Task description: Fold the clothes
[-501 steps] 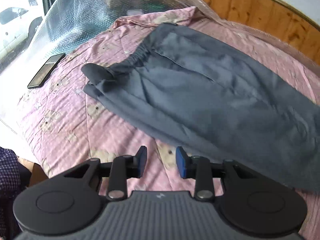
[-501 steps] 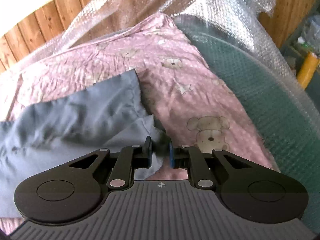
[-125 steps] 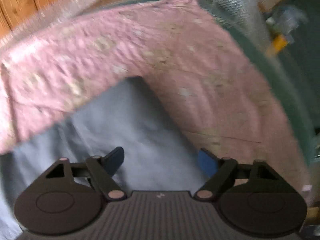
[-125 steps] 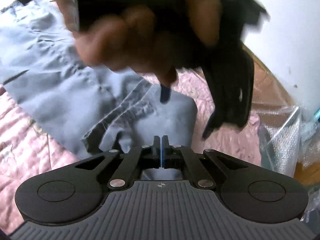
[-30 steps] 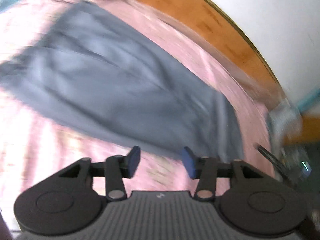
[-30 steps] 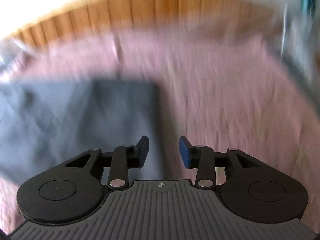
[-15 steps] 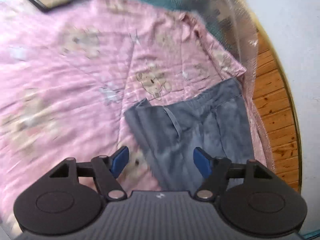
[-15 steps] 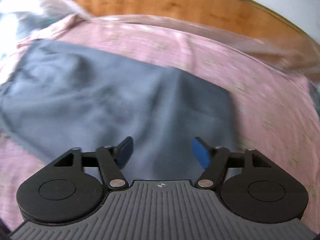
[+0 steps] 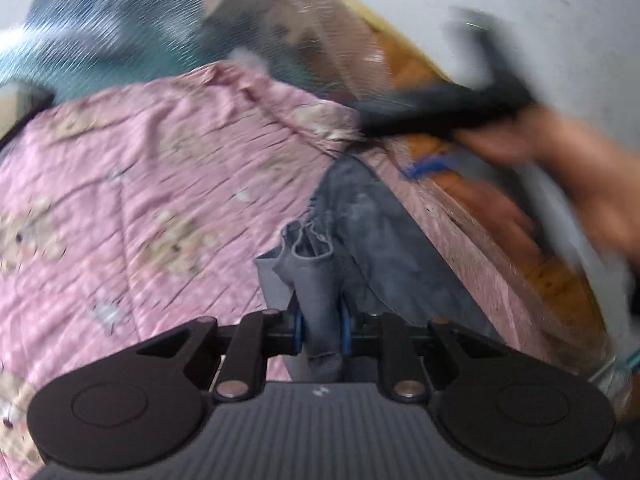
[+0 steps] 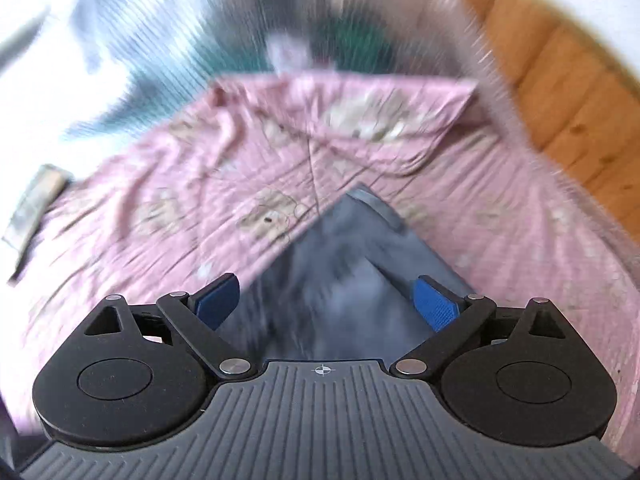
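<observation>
Grey trousers (image 9: 372, 232) lie on a pink bear-print quilt (image 9: 140, 200). My left gripper (image 9: 322, 330) is closing, and its blue pads press on a bunched corner of the trousers' waistband. In the right wrist view my right gripper (image 10: 326, 302) is opening wide above a corner of the grey trousers (image 10: 352, 240), which lies below the gap, with neither pad touching it. A person's hand (image 9: 560, 168) carrying that gripper shows as a blur at the upper right of the left wrist view.
The quilt (image 10: 200, 184) covers the bed. Wooden panelling (image 10: 568, 92) runs along the far right side. Bubble wrap over a teal surface (image 9: 120, 20) lies beyond the quilt's far edge. A dark phone (image 10: 32, 208) rests at the quilt's left edge.
My left gripper has come down on the trousers' waistband corner and closed on it. My right gripper has swept fast across the bed to the same end and spread its jaws wider.
</observation>
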`<action>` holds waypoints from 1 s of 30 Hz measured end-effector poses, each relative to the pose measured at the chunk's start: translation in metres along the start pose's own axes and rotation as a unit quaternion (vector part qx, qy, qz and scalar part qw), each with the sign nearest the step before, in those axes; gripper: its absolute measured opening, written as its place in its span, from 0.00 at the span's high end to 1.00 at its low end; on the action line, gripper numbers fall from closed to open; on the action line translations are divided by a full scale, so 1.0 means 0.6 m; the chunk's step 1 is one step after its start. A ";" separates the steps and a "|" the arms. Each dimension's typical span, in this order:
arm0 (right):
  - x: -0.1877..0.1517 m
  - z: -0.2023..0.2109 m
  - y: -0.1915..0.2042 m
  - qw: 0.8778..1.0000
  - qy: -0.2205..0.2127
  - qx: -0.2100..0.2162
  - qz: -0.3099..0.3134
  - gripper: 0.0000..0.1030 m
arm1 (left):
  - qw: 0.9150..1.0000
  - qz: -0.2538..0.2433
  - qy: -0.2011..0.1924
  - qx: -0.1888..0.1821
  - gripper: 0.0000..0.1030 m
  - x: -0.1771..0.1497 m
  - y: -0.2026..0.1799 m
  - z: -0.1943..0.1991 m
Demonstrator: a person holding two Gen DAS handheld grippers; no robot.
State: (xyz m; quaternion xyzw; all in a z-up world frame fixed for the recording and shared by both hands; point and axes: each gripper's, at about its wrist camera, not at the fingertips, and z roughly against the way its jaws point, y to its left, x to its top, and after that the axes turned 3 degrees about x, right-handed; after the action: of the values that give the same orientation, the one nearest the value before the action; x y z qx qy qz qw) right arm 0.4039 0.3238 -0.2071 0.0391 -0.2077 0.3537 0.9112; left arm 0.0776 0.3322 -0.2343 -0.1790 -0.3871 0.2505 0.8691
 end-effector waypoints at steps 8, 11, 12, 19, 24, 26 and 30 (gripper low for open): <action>0.060 -0.215 0.034 0.983 0.164 -0.076 0.030 0.10 | 0.992 -0.110 -0.048 -0.027 0.84 -0.021 -0.067 0.000; 0.049 -0.193 -0.009 0.988 0.145 -0.055 0.009 0.63 | 0.988 -0.131 -0.061 -0.046 0.85 -0.026 -0.092 0.007; 0.046 -0.186 -0.027 0.989 0.139 -0.047 0.005 0.67 | 0.987 -0.138 -0.065 -0.053 0.85 -0.028 -0.102 0.009; 0.009 -0.063 -0.120 0.995 0.045 0.040 -0.077 0.82 | 0.964 -0.235 -0.093 -0.079 0.85 -0.068 -0.209 0.025; -0.123 0.085 -0.270 0.960 -0.067 0.160 -0.221 0.84 | 0.930 -0.343 -0.083 -0.101 0.85 -0.141 -0.322 0.035; -0.220 0.121 -0.352 0.937 -0.105 0.191 -0.273 0.84 | 0.914 -0.388 -0.058 -0.107 0.85 -0.186 -0.374 0.021; -0.425 0.086 -0.483 0.902 -0.101 0.205 -0.367 0.84 | 0.885 -0.456 0.011 -0.097 0.84 -0.285 -0.451 -0.044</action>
State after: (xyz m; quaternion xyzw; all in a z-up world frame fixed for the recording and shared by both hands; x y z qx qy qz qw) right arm 0.4080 -0.0641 -0.2417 0.3340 -0.1923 0.0231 0.9225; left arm 0.0800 0.0116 -0.2142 -0.0689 -0.4385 -0.2142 0.8701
